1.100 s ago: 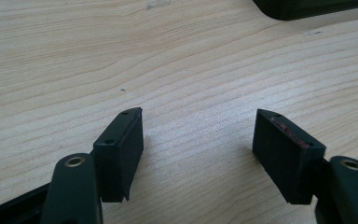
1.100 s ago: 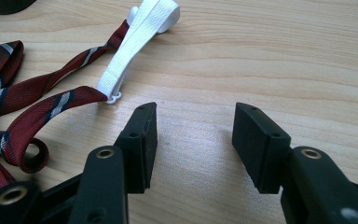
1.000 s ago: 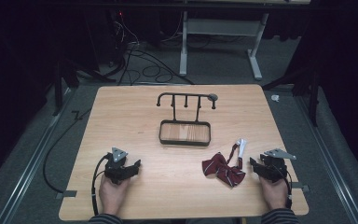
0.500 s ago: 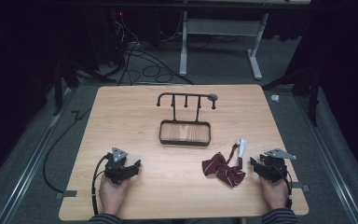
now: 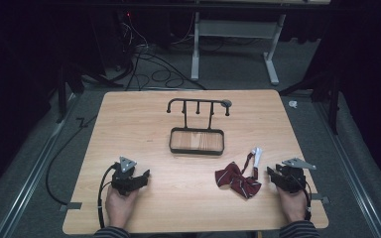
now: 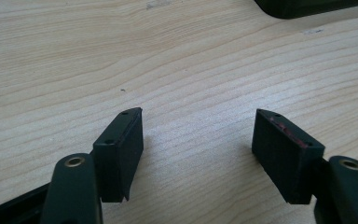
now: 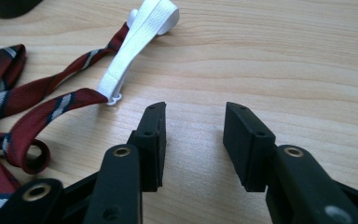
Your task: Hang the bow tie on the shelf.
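1. While both hands rest at the near edge of the counter [image 5: 129, 129], nothing has really started as far as I can tell. The bow tie [image 5: 237, 179] lies flat on the wood, just beside the right gripper [image 5: 274, 174] and untouched.

2. Right gripper: jaws apart with only bare wood between them, though they've just been closing in a bit. In the right gripper view the tie's white strap [image 7: 137, 49] and its little hook sit just off the left jaw, close but not between the pads. So no grip on anything yet.

3. Left gripper [image 5: 140, 176]: jaws wide apart over plain counter, holding nothing. It's parked well away from the tie, on the other side of the counter.

4. The black stand [image 5: 197, 126] with its row of pegs and small wooden tray sits in the middle, farther back. My guess is the tie is meant to end up hanging on one of those pegs by its strap, but that's a judgement from the layout, nothing more.

5. Done so far: basically zero. The tie is not lifted and the pegs are bare.

6. Left to do, by my reading: shift the right gripper over to the strap or the red band, clamp on it, lift, carry it back to the stand and hook it on. The strap is thin and floppy, so that grab looks fiddly.
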A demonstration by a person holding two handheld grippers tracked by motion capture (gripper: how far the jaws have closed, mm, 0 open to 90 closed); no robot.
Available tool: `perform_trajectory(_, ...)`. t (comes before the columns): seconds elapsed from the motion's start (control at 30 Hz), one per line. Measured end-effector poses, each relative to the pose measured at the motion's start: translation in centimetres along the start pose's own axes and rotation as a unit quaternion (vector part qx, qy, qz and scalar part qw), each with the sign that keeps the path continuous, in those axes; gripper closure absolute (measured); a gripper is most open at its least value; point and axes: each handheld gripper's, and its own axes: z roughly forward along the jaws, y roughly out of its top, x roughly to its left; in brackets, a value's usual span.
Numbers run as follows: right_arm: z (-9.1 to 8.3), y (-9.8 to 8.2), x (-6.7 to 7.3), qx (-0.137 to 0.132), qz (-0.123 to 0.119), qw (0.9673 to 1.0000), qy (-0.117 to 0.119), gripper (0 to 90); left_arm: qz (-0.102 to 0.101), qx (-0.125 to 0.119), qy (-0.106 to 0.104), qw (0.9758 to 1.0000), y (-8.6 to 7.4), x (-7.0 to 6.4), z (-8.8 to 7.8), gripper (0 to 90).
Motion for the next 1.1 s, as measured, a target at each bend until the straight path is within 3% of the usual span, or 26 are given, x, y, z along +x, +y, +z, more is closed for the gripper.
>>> perform_trajectory(0.63, -3.1, 0.7, 1.7, -0.03, 0.006, 0.9984, 0.047, 63.9, -0.004, 0.0, -0.003, 1.0, 0.0, 0.1, 0.0, 34.2)
perform_trajectory(1.1, -2.4, 2.0, 3.9, -0.025, -0.008, 0.9966, 0.078, 63.1, -0.004, -0.001, -0.004, 1.0, 0.0, 0.1, 0.0, 34.0)
